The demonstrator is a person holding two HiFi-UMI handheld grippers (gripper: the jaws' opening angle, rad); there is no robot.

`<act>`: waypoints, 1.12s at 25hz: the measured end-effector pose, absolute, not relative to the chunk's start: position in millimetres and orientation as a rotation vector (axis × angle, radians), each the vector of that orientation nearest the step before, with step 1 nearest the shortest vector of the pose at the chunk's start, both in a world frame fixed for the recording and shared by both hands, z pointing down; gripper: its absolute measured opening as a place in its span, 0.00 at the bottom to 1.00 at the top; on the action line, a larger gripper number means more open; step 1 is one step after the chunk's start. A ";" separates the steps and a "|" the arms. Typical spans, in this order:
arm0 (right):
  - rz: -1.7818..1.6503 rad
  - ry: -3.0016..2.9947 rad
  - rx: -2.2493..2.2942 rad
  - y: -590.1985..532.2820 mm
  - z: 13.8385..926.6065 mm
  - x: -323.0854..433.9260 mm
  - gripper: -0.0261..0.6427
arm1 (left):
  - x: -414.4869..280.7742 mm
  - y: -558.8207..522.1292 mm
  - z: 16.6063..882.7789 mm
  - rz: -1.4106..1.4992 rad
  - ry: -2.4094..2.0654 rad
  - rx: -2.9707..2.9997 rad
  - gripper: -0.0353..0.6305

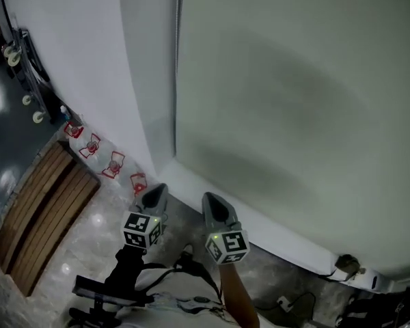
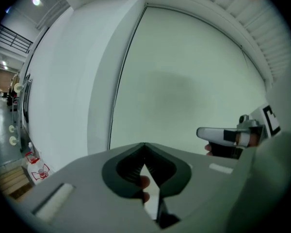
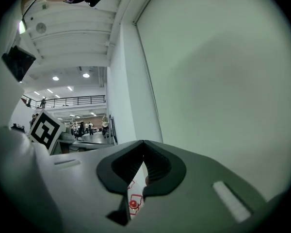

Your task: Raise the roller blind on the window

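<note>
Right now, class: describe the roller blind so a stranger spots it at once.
Find the tall white wall. Right of it hangs the broad pale green roller blind, drawn down. Only it is greenish; its neighbours are white.

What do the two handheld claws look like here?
The left claw and right claw are pale grey tapered shells with dark ribbed inner pads. The left cube and right cube bear black-and-white square markers. A black handle shows under the left one.
</note>
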State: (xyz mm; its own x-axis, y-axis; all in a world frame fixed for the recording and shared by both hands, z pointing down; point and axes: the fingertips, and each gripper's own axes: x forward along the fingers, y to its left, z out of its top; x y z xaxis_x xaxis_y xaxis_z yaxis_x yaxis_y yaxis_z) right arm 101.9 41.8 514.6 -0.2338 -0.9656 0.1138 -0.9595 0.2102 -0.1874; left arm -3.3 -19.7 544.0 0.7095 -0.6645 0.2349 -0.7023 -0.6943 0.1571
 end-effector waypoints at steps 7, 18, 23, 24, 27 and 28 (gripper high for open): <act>-0.292 2.565 -1.763 -42.3 498.3 111.4 0.04 | -2.1 -54.0 550.5 0.266 -1.197 2.634 0.05; -0.007 2.710 -1.623 -227.8 411.7 90.0 0.13 | -2.2 -158.2 552.0 0.198 -1.124 2.636 0.05; 0.078 2.747 -1.645 -337.9 387.8 92.9 0.18 | 2.7 -218.9 562.0 0.195 -1.032 2.671 0.05; 0.098 2.756 -1.645 -342.1 378.9 97.6 0.19 | 5.8 -216.0 561.4 0.192 -1.020 2.671 0.05; 0.136 2.778 -1.612 -354.1 351.6 105.0 0.21 | 9.8 -214.3 561.0 0.196 -1.007 2.665 0.05; 0.139 2.781 -1.602 -359.1 344.2 105.8 0.21 | 10.5 -215.4 560.1 0.197 -1.002 2.669 0.05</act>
State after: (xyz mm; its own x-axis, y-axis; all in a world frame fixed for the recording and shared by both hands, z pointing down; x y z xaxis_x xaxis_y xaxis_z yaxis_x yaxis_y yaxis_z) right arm 105.8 -359.1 344.2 -0.5006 -0.8655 0.0179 -0.8594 0.4994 0.1098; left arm 10.5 -215.4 560.1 0.7497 -0.6227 0.2242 -0.6612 -0.7189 0.2143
